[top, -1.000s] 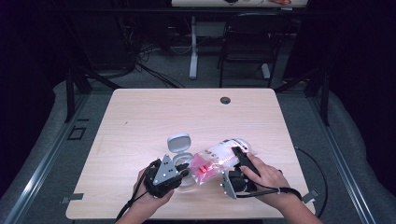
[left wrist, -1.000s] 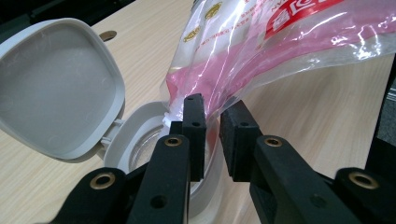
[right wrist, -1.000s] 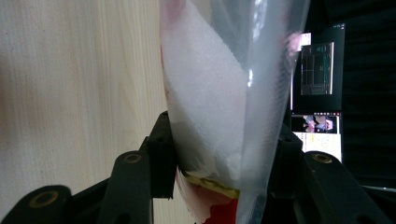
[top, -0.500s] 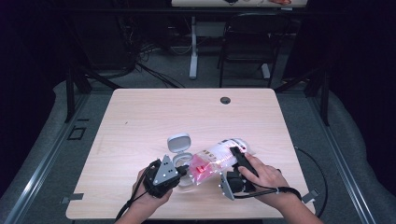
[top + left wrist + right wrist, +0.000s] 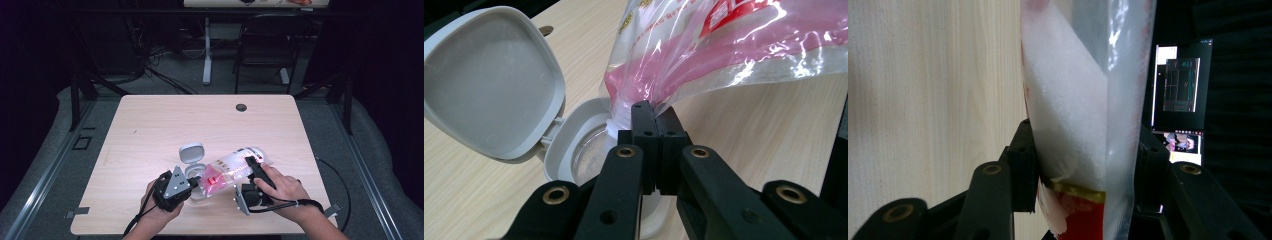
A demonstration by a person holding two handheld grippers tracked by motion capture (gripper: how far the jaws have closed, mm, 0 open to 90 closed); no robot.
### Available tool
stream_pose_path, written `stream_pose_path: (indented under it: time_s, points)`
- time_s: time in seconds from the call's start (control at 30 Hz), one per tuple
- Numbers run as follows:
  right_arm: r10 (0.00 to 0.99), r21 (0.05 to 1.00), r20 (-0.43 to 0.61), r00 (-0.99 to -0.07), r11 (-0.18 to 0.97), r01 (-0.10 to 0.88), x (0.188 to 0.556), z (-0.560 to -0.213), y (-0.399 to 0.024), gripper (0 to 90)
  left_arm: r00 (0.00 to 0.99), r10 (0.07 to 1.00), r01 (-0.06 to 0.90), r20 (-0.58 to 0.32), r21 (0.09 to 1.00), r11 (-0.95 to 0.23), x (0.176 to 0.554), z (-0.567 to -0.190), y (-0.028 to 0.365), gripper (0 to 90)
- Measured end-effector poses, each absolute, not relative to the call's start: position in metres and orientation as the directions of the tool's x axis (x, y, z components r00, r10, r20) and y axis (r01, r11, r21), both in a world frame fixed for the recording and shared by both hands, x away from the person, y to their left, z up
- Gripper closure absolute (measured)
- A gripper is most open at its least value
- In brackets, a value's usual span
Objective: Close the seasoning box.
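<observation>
1. Left tongs (image 5: 192, 181) have just been closing and now pinch the pink, bunched lower corner of the clear plastic bag (image 5: 231, 170), right over the open container.
2. The grey container (image 5: 574, 155) sits on the bench (image 5: 150, 130), its hinged lid (image 5: 494, 85) flipped back.
3. The bag, holding white powder, lies tilted between both hands.
4. Right tongs (image 5: 1085, 165) clamp the bag's wide body.

bag (image 5: 235, 169) on table (image 5: 150, 130), right of open container (image 5: 192, 167); bag mouth over container rim.
</observation>
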State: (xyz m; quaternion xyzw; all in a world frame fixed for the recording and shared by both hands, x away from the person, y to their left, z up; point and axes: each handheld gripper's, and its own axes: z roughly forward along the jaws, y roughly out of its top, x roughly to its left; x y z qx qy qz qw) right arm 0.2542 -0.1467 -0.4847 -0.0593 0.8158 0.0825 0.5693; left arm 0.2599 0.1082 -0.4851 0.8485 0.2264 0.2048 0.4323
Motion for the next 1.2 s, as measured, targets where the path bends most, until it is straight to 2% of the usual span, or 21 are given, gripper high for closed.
stream_pose_path:
  time_s: [0.23, 0.5, 1.2]
  points:
    - [0.002, 0.073, -0.937, -0.35, 0.979, -0.19, 0.252, -0.482, -0.146, 55.7, 0.81, 0.567, 0.212, 0.15, 0.826, -0.522, 0.261, -0.485, 0.11, 89.9]
    - [-0.038, 0.029, -0.944, -0.327, 0.98, -0.197, 0.251, -0.477, -0.145, 56.2, 0.812, 0.565, 0.21, 0.151, 0.827, -0.522, 0.261, -0.486, 0.11, 90.0]
    - [-0.075, -0.004, -0.946, -0.314, 0.975, -0.22, 0.25, -0.47, -0.143, 57.3, 0.811, 0.56, 0.202, 0.168, 0.819, -0.538, 0.259, -0.487, 0.11, 90.0]
